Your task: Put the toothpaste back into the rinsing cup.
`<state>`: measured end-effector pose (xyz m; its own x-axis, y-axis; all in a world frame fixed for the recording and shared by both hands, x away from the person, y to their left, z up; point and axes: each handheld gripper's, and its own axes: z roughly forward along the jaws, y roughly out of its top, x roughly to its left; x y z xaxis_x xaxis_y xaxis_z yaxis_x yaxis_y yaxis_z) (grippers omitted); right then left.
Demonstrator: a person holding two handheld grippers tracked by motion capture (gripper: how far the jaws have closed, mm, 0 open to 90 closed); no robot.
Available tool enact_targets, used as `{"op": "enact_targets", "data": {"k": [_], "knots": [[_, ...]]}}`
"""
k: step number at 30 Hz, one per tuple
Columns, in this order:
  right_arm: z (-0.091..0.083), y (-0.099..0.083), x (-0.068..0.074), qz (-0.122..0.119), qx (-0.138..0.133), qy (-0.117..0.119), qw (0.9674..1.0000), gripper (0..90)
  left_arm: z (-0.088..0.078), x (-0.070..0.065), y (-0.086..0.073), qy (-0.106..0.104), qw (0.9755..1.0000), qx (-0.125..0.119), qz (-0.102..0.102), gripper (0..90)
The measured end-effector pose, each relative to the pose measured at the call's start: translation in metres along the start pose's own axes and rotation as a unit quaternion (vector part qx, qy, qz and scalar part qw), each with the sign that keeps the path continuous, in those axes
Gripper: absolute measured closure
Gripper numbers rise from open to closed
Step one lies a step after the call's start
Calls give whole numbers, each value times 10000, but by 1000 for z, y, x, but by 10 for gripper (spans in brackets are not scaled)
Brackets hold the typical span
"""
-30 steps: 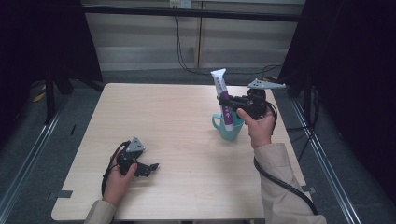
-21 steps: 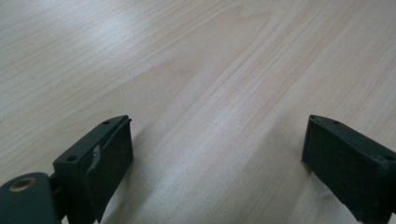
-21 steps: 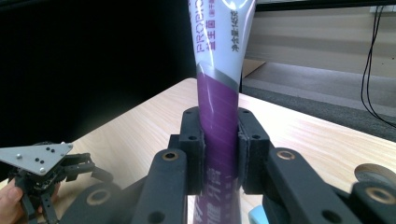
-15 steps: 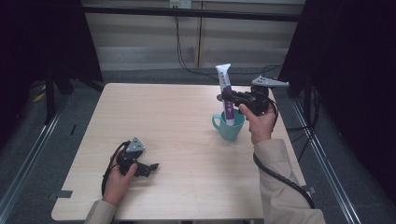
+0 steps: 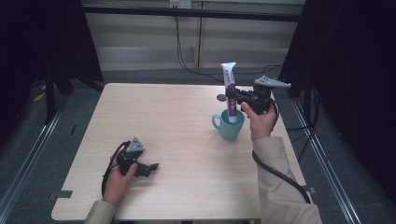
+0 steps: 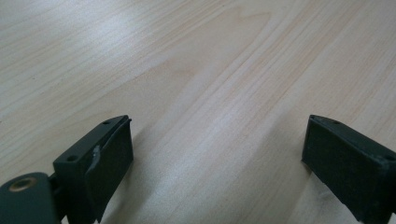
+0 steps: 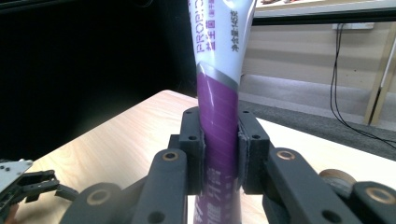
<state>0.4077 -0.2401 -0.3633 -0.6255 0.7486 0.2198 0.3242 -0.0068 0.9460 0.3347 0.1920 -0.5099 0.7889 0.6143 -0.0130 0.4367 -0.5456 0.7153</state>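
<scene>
A white and purple toothpaste tube (image 5: 228,86) stands upright, its lower end in the mouth of a teal mug (image 5: 228,128) at the table's right side. My right gripper (image 5: 230,99) is shut on the tube's purple middle, coming in level from the right. In the right gripper view both pads clamp the tube (image 7: 219,70) between them, right gripper (image 7: 220,140). My left gripper (image 5: 152,167) rests on the table near the front left, held by a hand. Its jaws stand wide apart over bare wood, left gripper (image 6: 217,154).
The light wooden table (image 5: 177,116) has bare room across its middle and left. Cables run along the floor behind it and off the right edge. The left gripper (image 7: 28,184) also shows far off in the right gripper view.
My right gripper has carried the tube slightly up and to the right over the mug. The left hand and gripper have stayed put.
</scene>
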Motion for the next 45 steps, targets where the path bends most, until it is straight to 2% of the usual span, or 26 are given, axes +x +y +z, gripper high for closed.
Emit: {"op": "enact_targets", "data": {"k": [17, 24, 45], "knots": [[4, -7, -11, -13, -48, -179, 9998, 752, 0, 0, 0, -9, 10000, 3, 6, 83], [4, -12, -16, 55, -65, -264, 9996, 752, 0, 0, 0, -8, 10000, 2, 5, 83], [13, -22, -26, 68, -45, -312, 9995, 751, 0, 0, 0, -9, 10000, 1, 5, 83]]}}
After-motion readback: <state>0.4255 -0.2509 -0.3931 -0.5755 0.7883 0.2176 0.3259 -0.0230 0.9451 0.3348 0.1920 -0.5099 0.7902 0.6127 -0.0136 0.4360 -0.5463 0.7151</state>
